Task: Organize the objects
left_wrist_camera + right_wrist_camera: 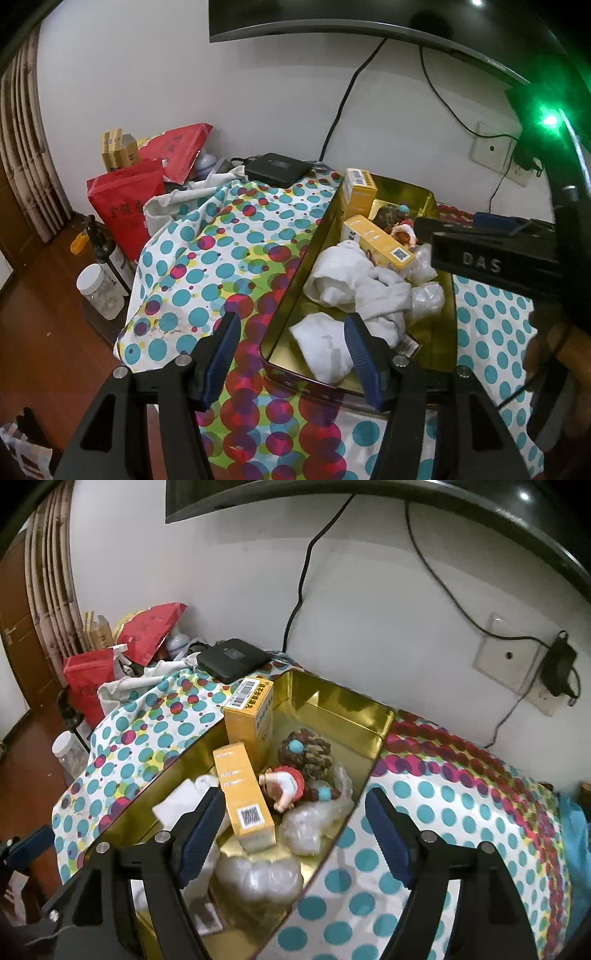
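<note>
- Left gripper (pixel 291 350): jaws apart, empty, hovering over the near left rim of the tin (pixel 295 280), one finger outside the wall and one over the inside.
- Tin: gold metal, open-topped, lying on the dotted cloth (pixel 207 266) that covers the desk. It looks stiff and thin-walled, with smooth sides that are likely slippery; loaded as it is, it would probably tip if lifted by one wall, so a pinch across the rim near a corner seems safest.
- Towel (pixel 354 288): white, crumpled in the near end of the tin. Soft and light; I judge it will bunch under the jaws, so take a raised fold rather than a flat part.
- Boxes: one yellow carton stands upright (pixel 249 716) against the far left wall, the other (pixel 245 797) leans lengthwise beside it. Light card, crushable; grip across the narrow faces, gently.
- Doll (pixel 286 782): small figure lying against a pinecone-like ball (pixel 306 753) mid-tin. Hard, irregular, possibly fragile; hold the body.
- Plastic wrap (pixel 258 878): clear, puffy bundles at the near right. Slippery and yielding, so pinch deep.
- Right gripper (pixel 295 834): jaws apart, empty, straddling the tin's right wall, above the leaning box and wrap.
</note>
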Motion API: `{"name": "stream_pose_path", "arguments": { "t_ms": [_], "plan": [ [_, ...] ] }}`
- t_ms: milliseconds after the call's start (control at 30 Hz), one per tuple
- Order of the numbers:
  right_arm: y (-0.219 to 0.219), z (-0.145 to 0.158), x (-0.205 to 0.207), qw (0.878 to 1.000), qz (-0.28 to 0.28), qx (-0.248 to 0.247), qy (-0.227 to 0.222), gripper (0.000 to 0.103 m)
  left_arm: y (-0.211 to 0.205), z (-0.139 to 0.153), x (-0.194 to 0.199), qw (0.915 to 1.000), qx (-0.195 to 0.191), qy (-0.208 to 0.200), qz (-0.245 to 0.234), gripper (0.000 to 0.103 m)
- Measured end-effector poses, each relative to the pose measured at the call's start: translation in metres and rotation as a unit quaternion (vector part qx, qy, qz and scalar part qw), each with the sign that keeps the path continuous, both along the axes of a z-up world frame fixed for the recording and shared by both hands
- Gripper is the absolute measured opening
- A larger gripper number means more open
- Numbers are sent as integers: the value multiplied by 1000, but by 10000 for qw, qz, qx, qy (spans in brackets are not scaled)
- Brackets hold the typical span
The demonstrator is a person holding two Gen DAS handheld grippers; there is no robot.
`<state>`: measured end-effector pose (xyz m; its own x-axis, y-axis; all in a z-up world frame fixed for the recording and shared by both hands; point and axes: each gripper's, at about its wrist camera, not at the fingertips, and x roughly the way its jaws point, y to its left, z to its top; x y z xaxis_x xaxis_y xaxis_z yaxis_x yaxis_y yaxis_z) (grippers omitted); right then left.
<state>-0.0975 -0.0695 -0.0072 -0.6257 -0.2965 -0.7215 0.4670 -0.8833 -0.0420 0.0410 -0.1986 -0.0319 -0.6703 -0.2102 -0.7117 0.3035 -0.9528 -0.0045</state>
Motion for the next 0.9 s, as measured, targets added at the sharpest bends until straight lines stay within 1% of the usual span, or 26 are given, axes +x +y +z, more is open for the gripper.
{"name": "stream_pose_path", "arguments": {
  "t_ms": [33, 100, 200, 300, 467, 533, 667, 900],
  "plan": [
    [2, 1, 2, 10000, -29, -8, -18, 78, 1, 1, 0, 10000, -24, -8, 2, 60],
    [9, 6, 10, 9999, -110, -34, -24, 87, 4, 1, 0, 10000, -36, -28, -21, 60],
    [15, 13, 22, 9996, -220, 105, 151, 92, 8, 1, 0, 9999, -38, -93, -24, 60],
    [25, 21, 35, 9990, -369, 126, 221, 100, 11, 1, -1, 9998, -41, -172, 8, 60],
    [46, 29, 51, 9971, -693, 121, 285, 101, 19, 4, -2, 9997, -105, -213, -68, 60],
    [55, 32, 58, 9959, -840, 123, 304, 102, 23, 6, -4, 9995, -172, -271, -75, 65],
    [74, 36, 77, 9934, -1058, 77, 431, 103, 28, 10, -4, 9995, -228, -227, -75, 72],
    [95, 30, 93, 9932, -1156, -5, 121, 103, 41, 17, -8, 9989, -266, -269, -264, 74]
  ]
}}
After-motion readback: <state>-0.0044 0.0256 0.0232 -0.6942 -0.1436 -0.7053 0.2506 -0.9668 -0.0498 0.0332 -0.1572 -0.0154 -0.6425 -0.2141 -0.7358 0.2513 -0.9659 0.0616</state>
